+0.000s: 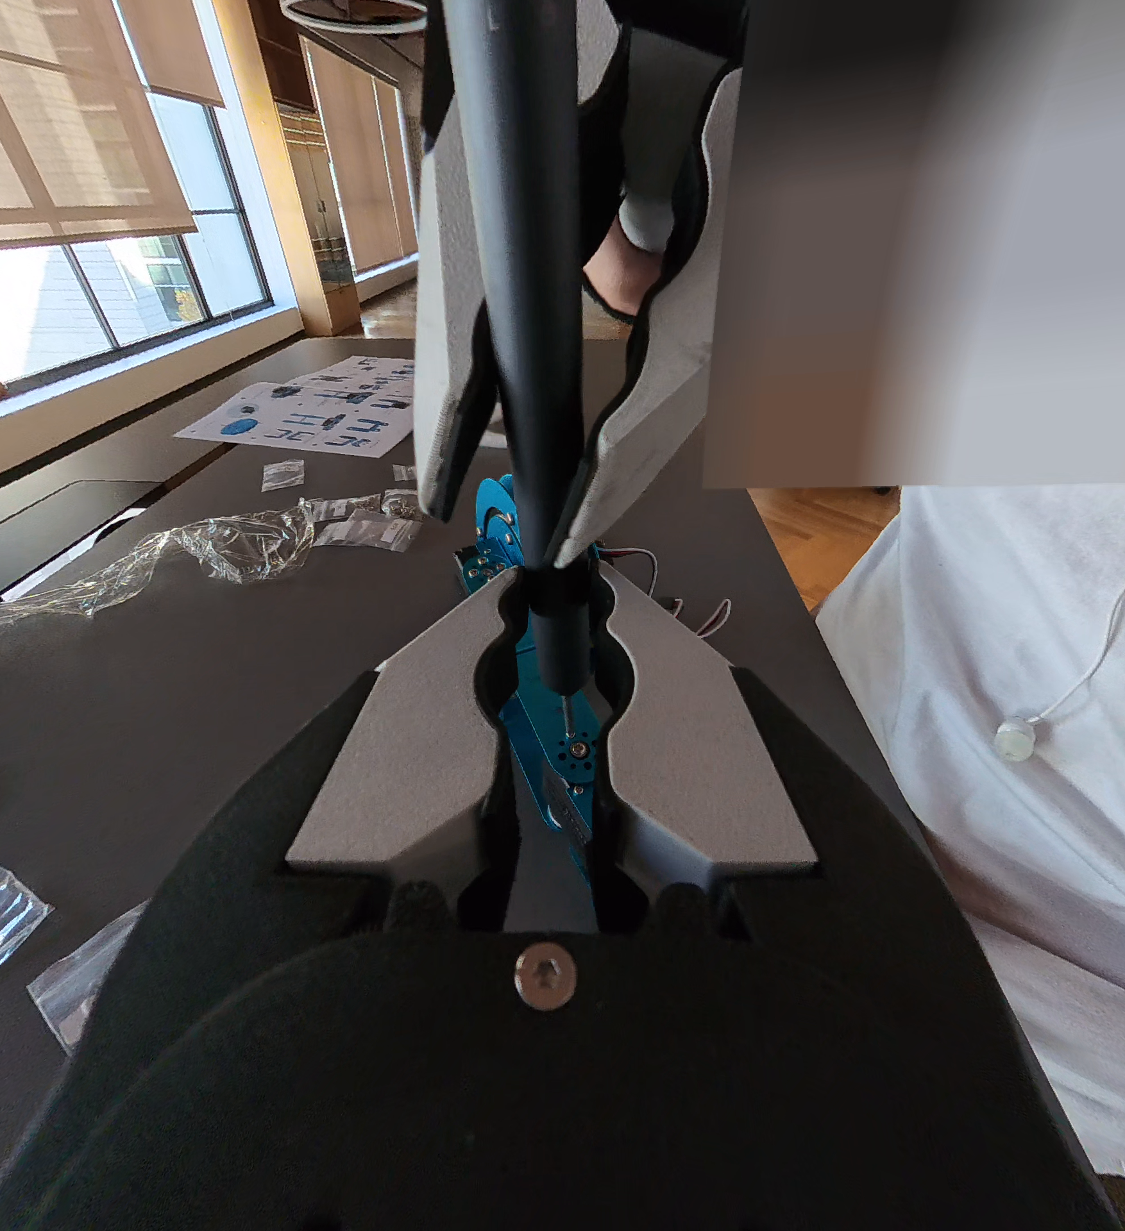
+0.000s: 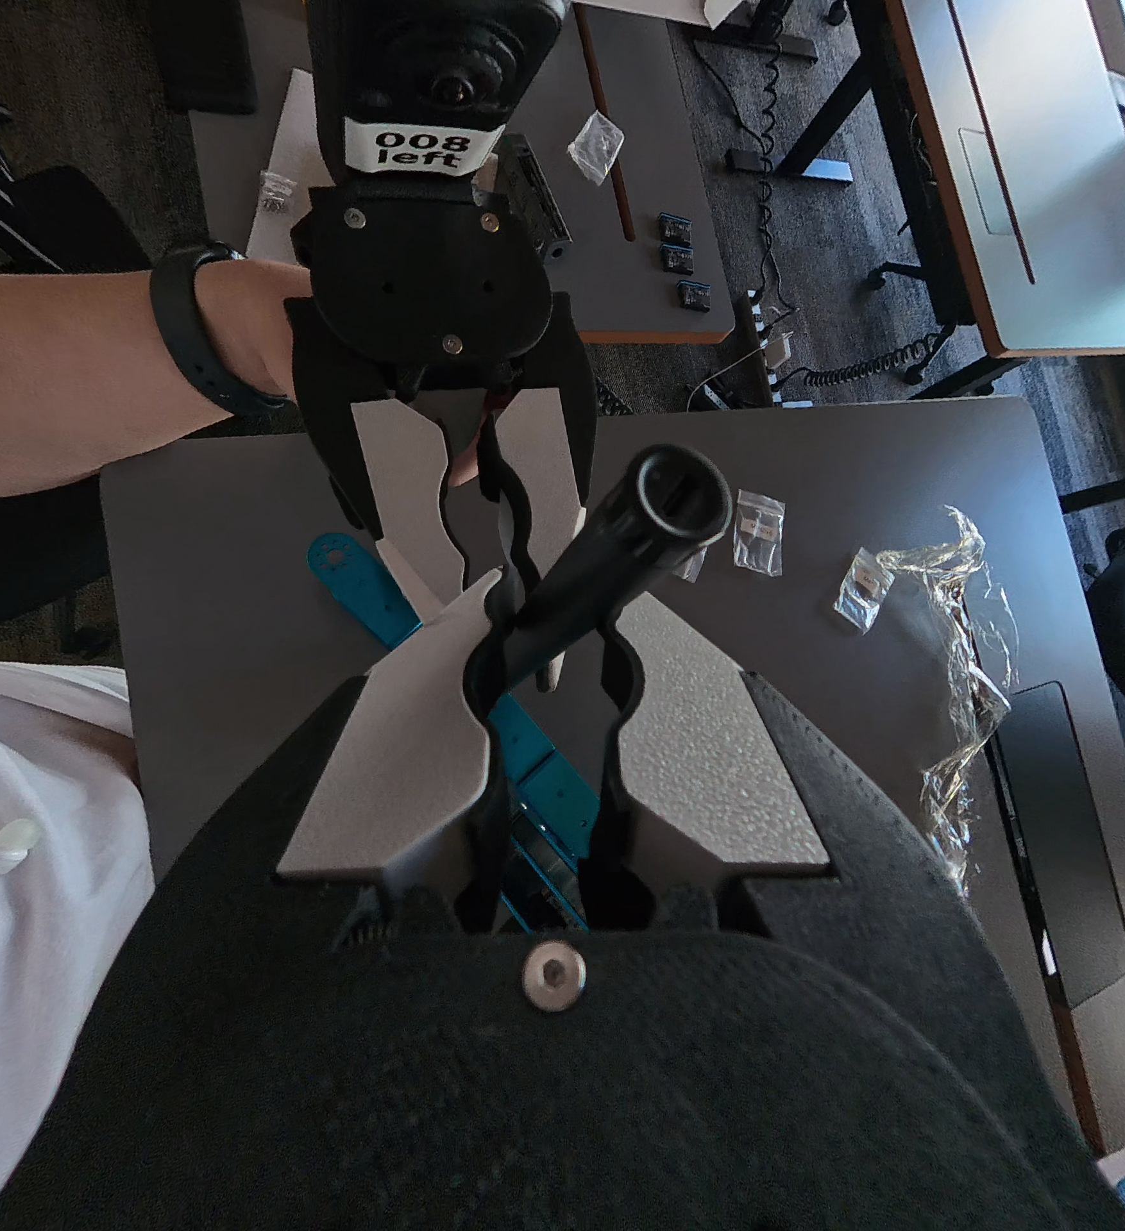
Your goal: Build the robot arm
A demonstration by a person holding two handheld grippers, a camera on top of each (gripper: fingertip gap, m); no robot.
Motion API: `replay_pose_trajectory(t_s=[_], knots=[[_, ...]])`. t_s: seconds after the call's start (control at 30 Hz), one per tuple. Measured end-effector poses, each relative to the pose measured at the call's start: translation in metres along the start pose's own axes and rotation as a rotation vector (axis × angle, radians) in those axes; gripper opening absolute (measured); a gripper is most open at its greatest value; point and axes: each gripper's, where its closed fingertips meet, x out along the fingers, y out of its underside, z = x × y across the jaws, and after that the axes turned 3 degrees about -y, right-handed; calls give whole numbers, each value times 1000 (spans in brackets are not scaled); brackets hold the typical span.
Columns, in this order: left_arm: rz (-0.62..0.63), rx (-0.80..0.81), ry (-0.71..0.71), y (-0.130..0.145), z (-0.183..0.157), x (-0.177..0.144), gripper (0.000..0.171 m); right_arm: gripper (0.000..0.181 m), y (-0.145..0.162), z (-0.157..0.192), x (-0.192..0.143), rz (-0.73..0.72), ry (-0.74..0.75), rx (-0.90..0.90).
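**Over the dark table: screwdriver on the blue bracket**

On a dark grey table (image 2: 213, 546) by tall shaded windows (image 1: 80, 200) lie small plastic bags (image 2: 758, 533), crumpled wrap (image 2: 959, 666) and a printed sheet (image 1: 306, 413). The right gripper (image 2: 550, 633) is closed on a black screwdriver (image 2: 586, 586), whose tip meets a screw on the blue metal bracket (image 1: 573, 753). The left gripper (image 1: 550, 579) has its fingers nearly together around the bracket. Only the right wrist view shows the carpeted floor, cables and a wrist with a black band (image 2: 206, 326); only the left shows the windows.
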Motion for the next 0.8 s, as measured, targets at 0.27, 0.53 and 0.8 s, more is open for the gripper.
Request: replay_pose_trajectory(t_s=[0.27,0.53,0.8], knots=[[-45,7,-46,0,0,-2,16,20,-3,4,2,-1,-33,-11],[-60,-12,-58,-1,1,-2,16,20,-2,3,2,16,-29,10],[-63,-14,-87,-3,4,1,16,19,-1,1,-1,7,-25,9]])
